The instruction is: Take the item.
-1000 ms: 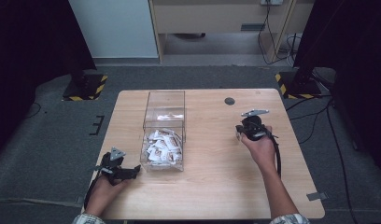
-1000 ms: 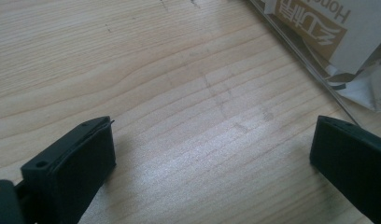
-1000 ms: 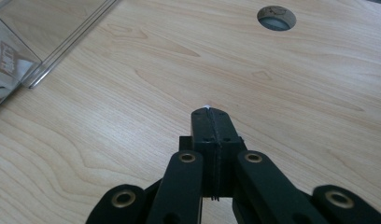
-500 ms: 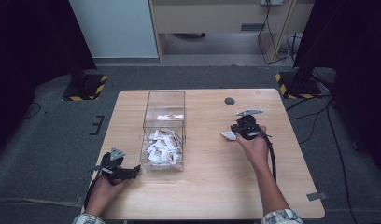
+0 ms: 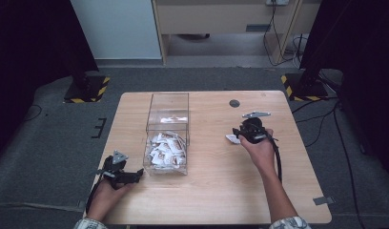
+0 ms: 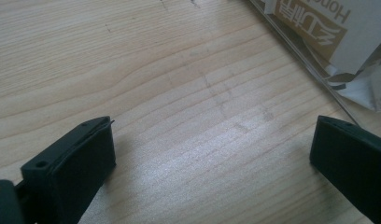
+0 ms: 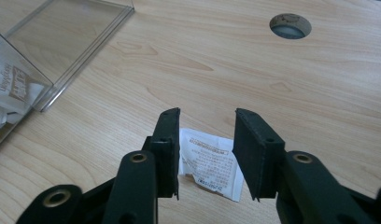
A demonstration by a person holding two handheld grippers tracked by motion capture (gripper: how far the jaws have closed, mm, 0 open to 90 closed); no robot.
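Standing on grey carpet (image 5: 49, 143) between dark curtains, a pale wooden surface (image 5: 216, 191) carries a clear box (image 5: 167, 133) of white sachets. Right tool (image 5: 236, 136), jaws partly open, straddles one loose sachet (image 7: 209, 163). Left tool (image 5: 135, 174) gapes wide and empty beside the box.

Grey carpet floor (image 5: 49, 143); wooden table (image 5: 216, 191); perhaps a cabinet (image 5: 221, 19) behind.

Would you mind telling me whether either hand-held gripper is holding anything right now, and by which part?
Nothing is held. The right hand-held gripper straddles a white packet without closing; the left hand-held gripper is open.
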